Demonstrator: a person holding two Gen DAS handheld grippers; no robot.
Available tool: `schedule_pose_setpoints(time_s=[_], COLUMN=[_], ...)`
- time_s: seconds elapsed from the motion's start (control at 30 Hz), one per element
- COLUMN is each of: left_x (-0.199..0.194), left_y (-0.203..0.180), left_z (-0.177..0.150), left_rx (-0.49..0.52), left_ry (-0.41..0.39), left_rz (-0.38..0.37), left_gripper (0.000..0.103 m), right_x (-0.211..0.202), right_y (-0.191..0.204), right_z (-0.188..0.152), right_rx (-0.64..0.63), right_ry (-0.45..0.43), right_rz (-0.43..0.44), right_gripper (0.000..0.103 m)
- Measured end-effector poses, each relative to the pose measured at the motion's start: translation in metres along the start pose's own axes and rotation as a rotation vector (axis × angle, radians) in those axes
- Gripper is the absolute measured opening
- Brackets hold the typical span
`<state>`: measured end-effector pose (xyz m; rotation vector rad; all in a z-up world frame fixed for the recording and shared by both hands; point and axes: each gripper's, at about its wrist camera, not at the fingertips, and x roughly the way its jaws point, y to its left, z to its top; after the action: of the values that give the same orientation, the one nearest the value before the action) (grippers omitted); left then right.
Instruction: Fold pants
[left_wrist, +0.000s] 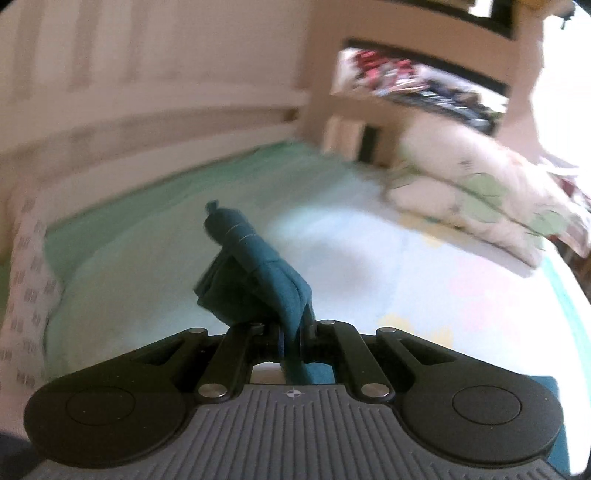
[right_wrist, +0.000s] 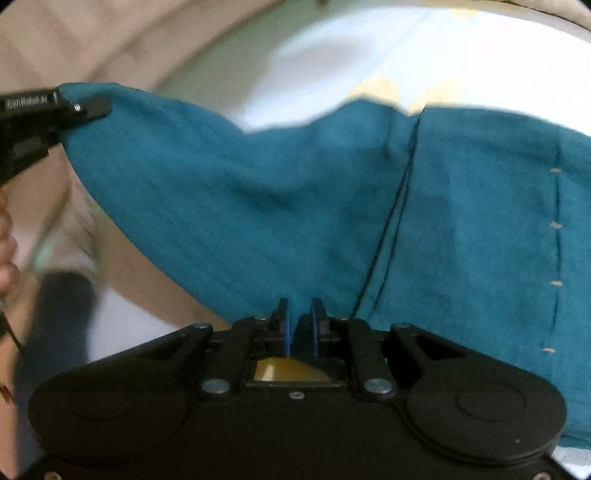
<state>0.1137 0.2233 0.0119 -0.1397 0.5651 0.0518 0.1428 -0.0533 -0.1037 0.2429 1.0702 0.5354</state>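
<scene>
We judge pants (right_wrist: 295, 192) soft, light, limp. Left gripper (left_wrist: 291, 332) clenched on bunched edge, right gripper (right_wrist: 300, 314) pinching lower hem, above bed (left_wrist: 332, 240).

The teal pants (right_wrist: 295, 206) hang lifted above the bed, stretched wide with a dark seam and pale stitches showing. One bunched corner (left_wrist: 255, 273) stands up in folds, possibly a hem, though blur obscures it.

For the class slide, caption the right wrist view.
Both grippers pinch teal pants, lifted over a pale bedsheet.
</scene>
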Motion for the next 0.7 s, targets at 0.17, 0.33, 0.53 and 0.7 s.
schedule_pose_setpoints(time_s=[0.17,0.33,0.53,0.7], left_x=[-0.018,-0.006,0.029,0.023], left_y=[-0.098,-0.21,-0.292,-0.303], left_z=[0.003,-0.043,-0.119,-0.134], left_rx=[0.199,0.341,0.459,0.565], left_ry=[-0.07,-0.002,0.236,0.216], left_rz=[-0.139,-0.335,-0.459,-0.433], left_gripper=[0.006,0.007,0.01,0.01], right_x=[-0.05,-0.093,-0.129,-0.156], right_y=[-0.052,-0.12,-0.191,-0.215], right_z=[0.002,-0.013,-0.034,-0.047], right_rx=[0.1,0.26,0.438,0.514], right_ry=[-0.089,-0.139,-0.106,-0.139], right_rz=[-0.062,-0.176,-0.307,-0.339], right_gripper=[0.023,0.023,0.023,0.023])
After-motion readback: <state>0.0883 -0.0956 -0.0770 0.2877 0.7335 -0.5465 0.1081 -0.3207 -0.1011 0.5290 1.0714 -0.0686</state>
